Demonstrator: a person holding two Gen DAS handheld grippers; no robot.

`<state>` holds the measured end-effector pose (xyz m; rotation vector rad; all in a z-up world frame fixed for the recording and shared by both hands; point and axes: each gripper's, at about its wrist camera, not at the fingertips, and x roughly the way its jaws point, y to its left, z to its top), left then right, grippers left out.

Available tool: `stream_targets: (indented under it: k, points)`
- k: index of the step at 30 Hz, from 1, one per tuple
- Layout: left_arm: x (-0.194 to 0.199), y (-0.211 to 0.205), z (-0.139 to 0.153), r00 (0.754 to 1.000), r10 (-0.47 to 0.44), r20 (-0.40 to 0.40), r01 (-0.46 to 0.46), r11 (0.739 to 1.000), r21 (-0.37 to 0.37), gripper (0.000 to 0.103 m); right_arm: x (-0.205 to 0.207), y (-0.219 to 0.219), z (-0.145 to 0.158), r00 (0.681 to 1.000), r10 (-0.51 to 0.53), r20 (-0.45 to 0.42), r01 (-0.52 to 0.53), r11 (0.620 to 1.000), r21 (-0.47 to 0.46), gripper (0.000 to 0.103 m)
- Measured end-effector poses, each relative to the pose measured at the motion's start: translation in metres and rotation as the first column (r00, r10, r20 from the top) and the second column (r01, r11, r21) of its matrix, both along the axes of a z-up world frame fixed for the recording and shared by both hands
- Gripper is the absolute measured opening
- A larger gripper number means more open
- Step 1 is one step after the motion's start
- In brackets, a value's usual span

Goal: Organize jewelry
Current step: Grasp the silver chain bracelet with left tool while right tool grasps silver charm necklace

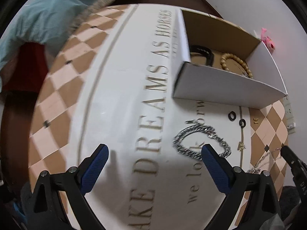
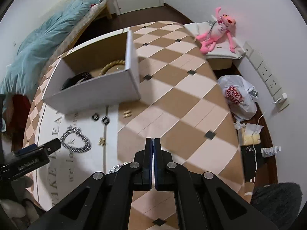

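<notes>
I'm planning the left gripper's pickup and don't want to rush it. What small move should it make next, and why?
Probably shift the left gripper sideways over the silver chain and lower it. Its jaws stand open, but only one blue finger overlaps the chain, which still lies on the mat outside the box.

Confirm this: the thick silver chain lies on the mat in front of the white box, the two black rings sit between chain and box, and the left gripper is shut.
One thing is wrong: the left gripper is open, its blue pads wide apart above the silver chain, as the left wrist view shows. The black rings do lie between chain and white box.
</notes>
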<state>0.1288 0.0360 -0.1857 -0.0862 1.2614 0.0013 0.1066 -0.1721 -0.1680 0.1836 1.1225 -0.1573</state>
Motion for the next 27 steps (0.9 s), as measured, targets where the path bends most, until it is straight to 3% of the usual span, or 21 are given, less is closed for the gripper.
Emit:
stream_targets:
  k: [2, 4, 5, 6, 7, 8, 9, 15, 27]
  points:
    - [0.004, -0.008, -0.005, 1.0, -0.027, -0.013, 0.027, 1.0, 0.001, 0.08, 0.004, -0.004, -0.001, 1.0, -0.008, -0.001, 0.008, 1.0, -0.001, 0.001]
    - [0.006, -0.02, -0.006, 0.998, -0.068, 0.006, 0.068, 0.997, 0.048, 0.074, 0.005, -0.006, -0.003, 1.0, -0.014, -0.008, 0.014, 1.0, 0.001, 0.001]
    - [0.005, -0.025, -0.005, 0.996, -0.087, 0.018, 0.086, 0.995, 0.055, 0.064, 0.004, -0.005, -0.003, 1.0, -0.014, -0.01, 0.014, 1.0, 0.001, 0.001]
    - [0.004, -0.029, -0.003, 0.994, -0.107, 0.037, 0.105, 0.993, 0.056, 0.044, 0.004, -0.005, -0.005, 1.0, -0.014, -0.013, 0.014, 1.0, -0.001, 0.001]
    - [0.003, -0.033, 0.0, 0.991, -0.124, 0.05, 0.121, 0.991, 0.057, 0.032, 0.004, -0.005, -0.006, 1.0, -0.014, -0.017, 0.014, 1.0, 0.001, 0.001]
    - [0.003, -0.037, 0.001, 0.989, -0.138, 0.053, 0.135, 0.989, 0.056, 0.01, 0.004, -0.006, -0.007, 1.0, -0.014, -0.02, 0.014, 1.0, 0.002, 0.001]
    - [0.003, -0.039, 0.001, 0.988, -0.144, 0.051, 0.142, 0.989, 0.044, 0.006, 0.004, -0.006, -0.008, 1.0, -0.015, -0.021, 0.015, 1.0, 0.003, 0.001]
    - [-0.01, -0.034, 0.011, 0.989, -0.125, 0.079, 0.128, 0.991, -0.041, 0.006, 0.001, -0.007, 0.0, 1.0, -0.01, 0.002, 0.01, 0.999, 0.031, 0.001]
    - [-0.014, -0.016, 0.071, 0.977, -0.107, 0.183, 0.137, 0.977, -0.163, 0.006, -0.003, 0.005, 0.058, 0.993, 0.052, 0.106, -0.064, 0.991, 0.114, 0.0]
